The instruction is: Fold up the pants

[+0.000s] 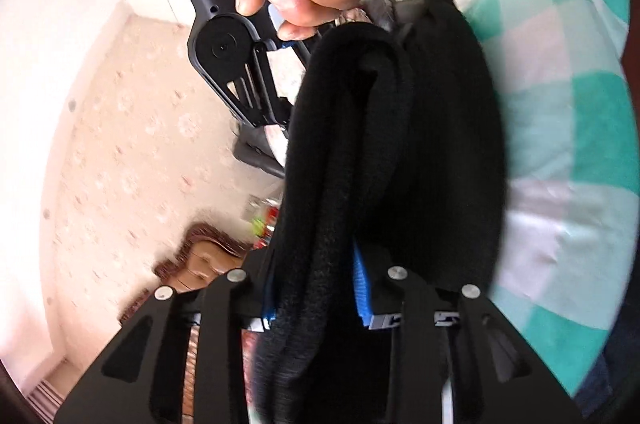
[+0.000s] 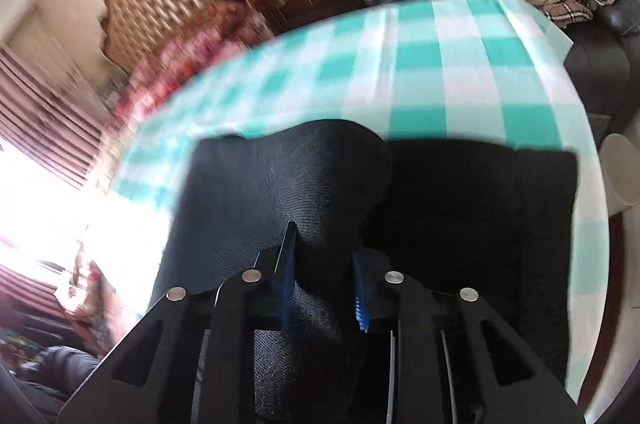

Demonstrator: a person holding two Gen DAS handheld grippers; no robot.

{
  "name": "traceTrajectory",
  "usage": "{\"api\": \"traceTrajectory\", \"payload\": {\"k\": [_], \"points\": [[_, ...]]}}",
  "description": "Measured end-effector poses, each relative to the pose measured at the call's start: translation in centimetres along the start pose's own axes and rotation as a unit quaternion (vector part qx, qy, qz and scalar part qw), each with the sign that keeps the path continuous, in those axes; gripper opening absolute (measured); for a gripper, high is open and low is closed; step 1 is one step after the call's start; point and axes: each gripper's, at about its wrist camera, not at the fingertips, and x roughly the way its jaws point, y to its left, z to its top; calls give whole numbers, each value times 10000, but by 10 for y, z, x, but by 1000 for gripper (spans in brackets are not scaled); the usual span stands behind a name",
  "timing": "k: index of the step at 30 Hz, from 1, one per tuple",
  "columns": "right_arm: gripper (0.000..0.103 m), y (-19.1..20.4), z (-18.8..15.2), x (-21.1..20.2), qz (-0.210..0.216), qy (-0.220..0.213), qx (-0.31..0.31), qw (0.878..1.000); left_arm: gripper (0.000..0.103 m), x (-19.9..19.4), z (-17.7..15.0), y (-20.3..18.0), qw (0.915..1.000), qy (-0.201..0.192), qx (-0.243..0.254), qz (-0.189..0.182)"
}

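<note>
The checked cloth (image 2: 420,71) covers the surface, and the black pants (image 2: 480,224) lie partly on it, one bunch lifted. The left gripper (image 1: 316,288) has its fingers clamped on a thick fold of pants; the right gripper (image 2: 324,284) pinches another raised bunch between its fingers.
</note>
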Motion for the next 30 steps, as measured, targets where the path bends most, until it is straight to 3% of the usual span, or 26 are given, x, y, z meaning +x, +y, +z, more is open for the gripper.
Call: {"api": "traceTrajectory", "payload": {"k": [7, 13, 15, 24, 30], "points": [[24, -21, 10, -34, -336, -202, -71, 9992, 30, 11, 43, 2, 9993, -332, 110, 87], [24, -60, -9, 9, -857, 204, -36, 9961, 30, 25, 53, -49, 9971, -312, 549, -433], [24, -63, -11, 9, -761, 117, 4, 9970, 30, 29, 54, -57, 9968, -326, 632, -361], [24, -32, 5, -41, -844, -344, -478, 9947, 30, 35, 71, -19, 9982, -392, 436, -118], [24, -60, -1, -21, -1576, -99, -565, 9858, 31, 34, 75, -48, 9974, -443, 529, -230]]}}
